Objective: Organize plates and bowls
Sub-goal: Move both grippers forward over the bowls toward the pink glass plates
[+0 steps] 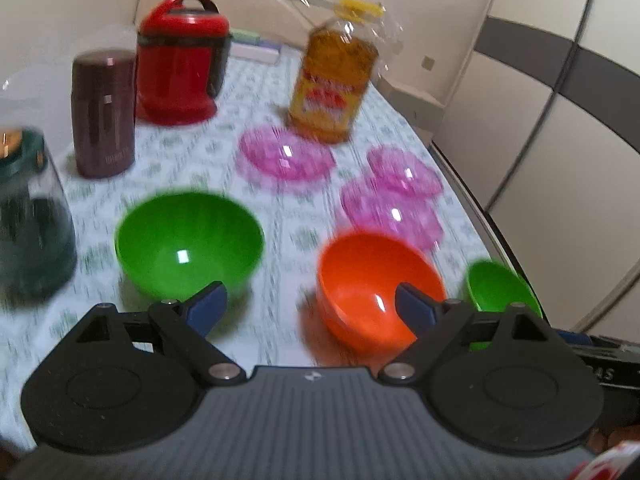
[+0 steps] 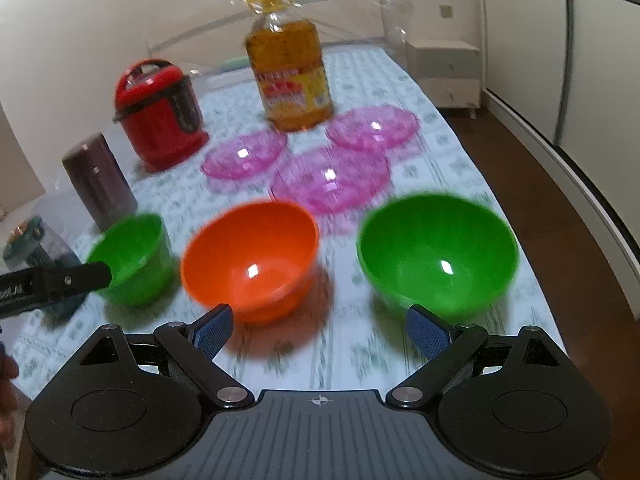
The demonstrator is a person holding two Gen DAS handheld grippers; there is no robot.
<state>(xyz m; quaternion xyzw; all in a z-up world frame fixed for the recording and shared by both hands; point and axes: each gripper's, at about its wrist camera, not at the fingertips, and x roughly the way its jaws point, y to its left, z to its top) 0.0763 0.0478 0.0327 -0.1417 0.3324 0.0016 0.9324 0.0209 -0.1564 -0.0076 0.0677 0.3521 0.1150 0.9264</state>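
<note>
Bowls of glossy orange plastic (image 2: pixel 250 260) looked light and slippery; I judged the rim safest, with both grippers' (image 1: pixel 306 308) (image 2: pixel 318 332) jaws wide, empty.

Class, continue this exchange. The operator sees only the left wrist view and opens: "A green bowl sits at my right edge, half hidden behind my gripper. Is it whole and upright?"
Observer: Yes. The right wrist view shows the right green bowl whole, upright and empty, beside the orange bowl.
Operator: Is the right gripper holding anything?
Observer: No. The right gripper has its jaws open and empty, in front of those two bowls.
Operator: What lies past the table's right edge?
Observer: Brown floor.
</note>
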